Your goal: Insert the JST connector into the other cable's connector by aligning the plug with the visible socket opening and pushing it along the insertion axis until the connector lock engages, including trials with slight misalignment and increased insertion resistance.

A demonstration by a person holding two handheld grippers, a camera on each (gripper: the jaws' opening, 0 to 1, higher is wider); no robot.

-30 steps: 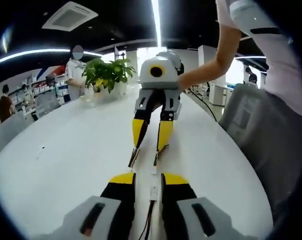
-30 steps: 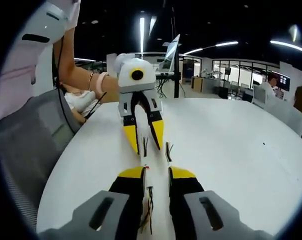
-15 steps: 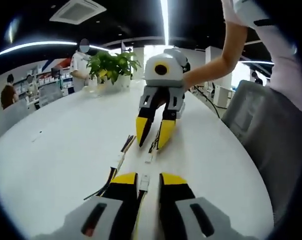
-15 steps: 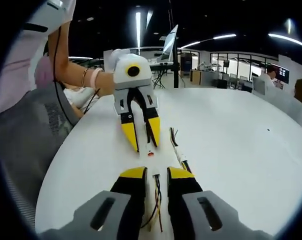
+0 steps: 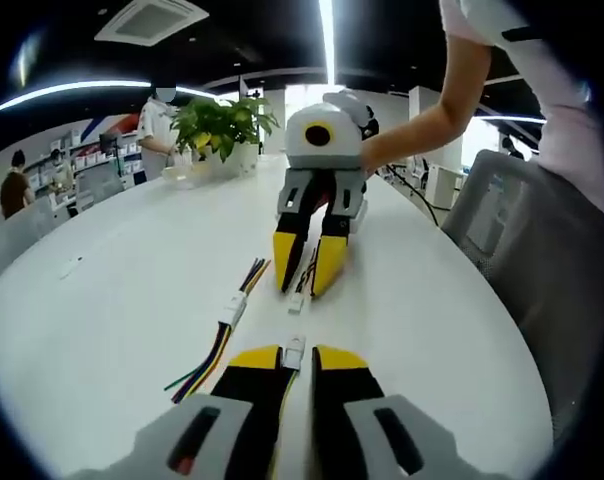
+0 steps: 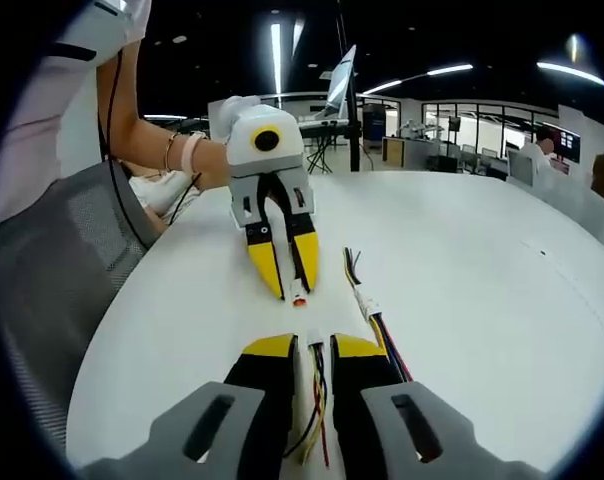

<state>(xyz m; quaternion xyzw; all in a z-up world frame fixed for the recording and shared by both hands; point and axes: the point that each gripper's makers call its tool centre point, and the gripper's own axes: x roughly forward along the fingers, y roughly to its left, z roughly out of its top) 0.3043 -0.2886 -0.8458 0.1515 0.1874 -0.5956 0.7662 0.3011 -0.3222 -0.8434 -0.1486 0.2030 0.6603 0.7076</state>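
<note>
Left gripper view: the left gripper (image 5: 295, 357) has its two yellow-tipped jaws drawn close together, clamped on a small white JST connector (image 5: 294, 351) whose front end projects just past the tips. The connector's coloured wires run back between the jaws toward the camera. Directly ahead, the right gripper (image 5: 305, 283) points back at the left gripper, tips down on the white table (image 5: 112, 300). Its jaws are narrowed on a second white connector (image 5: 297, 302), which projects below the tips. The two connectors face each other along one line, near but apart. To the left of the jaws a spare cable (image 5: 222, 328) with a white connector housing lies flat on the table, its coloured wires fanned at both ends. Beyond it stands a potted plant (image 5: 220, 125).

Right gripper view: the right gripper's jaws stand close together, gripping the white connector at the tips, with yellow, red and black wires trailing back between them. Ahead, the left gripper holds its connector, a small pale tip with a red spot, clear of the right gripper's tips. The spare cable lies just right of the jaws. A person's hand (image 6: 217, 160) holds the left gripper.
</note>
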